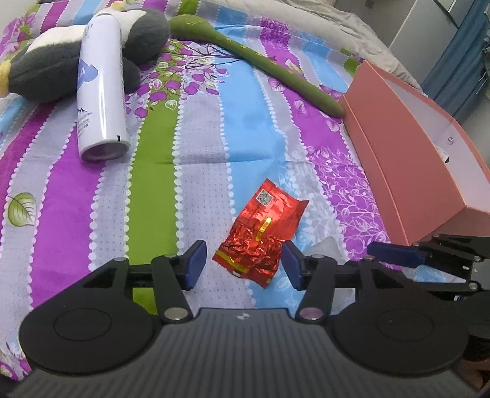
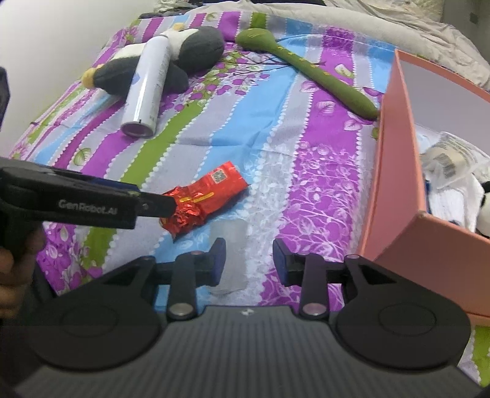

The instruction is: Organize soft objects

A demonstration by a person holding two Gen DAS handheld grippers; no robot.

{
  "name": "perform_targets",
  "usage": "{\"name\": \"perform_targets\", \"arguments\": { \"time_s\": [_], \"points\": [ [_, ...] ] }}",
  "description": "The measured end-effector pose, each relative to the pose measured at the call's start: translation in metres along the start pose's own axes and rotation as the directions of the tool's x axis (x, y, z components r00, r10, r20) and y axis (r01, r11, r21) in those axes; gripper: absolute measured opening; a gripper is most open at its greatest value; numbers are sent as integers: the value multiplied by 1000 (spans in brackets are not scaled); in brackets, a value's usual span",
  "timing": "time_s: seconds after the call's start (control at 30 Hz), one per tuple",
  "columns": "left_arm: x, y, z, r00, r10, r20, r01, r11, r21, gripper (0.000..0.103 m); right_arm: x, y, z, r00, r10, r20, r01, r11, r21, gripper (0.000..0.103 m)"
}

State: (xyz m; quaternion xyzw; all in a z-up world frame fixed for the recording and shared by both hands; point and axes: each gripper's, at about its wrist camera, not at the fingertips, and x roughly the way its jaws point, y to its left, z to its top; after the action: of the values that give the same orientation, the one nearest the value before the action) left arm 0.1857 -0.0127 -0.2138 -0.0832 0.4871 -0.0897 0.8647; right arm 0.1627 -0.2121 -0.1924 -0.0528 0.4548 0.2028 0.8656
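A crumpled red foil packet (image 1: 260, 234) lies on the striped bedsheet between the open fingers of my left gripper (image 1: 243, 264); it also shows in the right wrist view (image 2: 203, 200). My right gripper (image 2: 248, 261) is open and empty over a small clear plastic piece (image 2: 231, 254). A grey and white plush penguin (image 1: 61, 64) lies at the far left under a white spray can (image 1: 101, 88). A green plush stick toy (image 1: 260, 59) lies at the back. A pink box (image 1: 407, 159) stands at the right; it holds white soft items (image 2: 453, 183).
The bed is covered by a purple, blue and green striped sheet (image 1: 196, 131). A grey blanket (image 1: 321, 21) lies at the back. My right gripper's fingers (image 1: 395, 254) show at the right edge of the left wrist view, beside the box.
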Motion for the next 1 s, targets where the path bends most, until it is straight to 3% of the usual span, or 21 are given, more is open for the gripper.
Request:
{"name": "perform_targets", "arguments": {
  "time_s": [0.2, 0.33, 0.6, 0.8, 1.0],
  "points": [
    [11, 1, 4, 1000, -23, -7, 23, 999, 25, 60, 13, 12, -1, 998, 54, -15, -55, 998, -23, 37],
    [16, -3, 6, 999, -47, -14, 48, 997, 63, 60, 22, 19, -4, 1000, 21, -20, -22, 999, -45, 39],
    [27, -14, 7, 999, -14, -37, 19, 989, 144, 60, 23, 13, -7, 1000, -5, -23, 4, 999, -38, 18],
    [31, -18, 4, 999, 7, -42, 2, 977, 213, 60, 10, 8, -5, 1000, -29, 2, 29, 999, -30, 18],
    [32, -24, -1, 999, 29, -23, -23, 970, 240, 58, 17, 0, -9, 998, -48, -35, 47, 999, -22, 18]
  ]
}}
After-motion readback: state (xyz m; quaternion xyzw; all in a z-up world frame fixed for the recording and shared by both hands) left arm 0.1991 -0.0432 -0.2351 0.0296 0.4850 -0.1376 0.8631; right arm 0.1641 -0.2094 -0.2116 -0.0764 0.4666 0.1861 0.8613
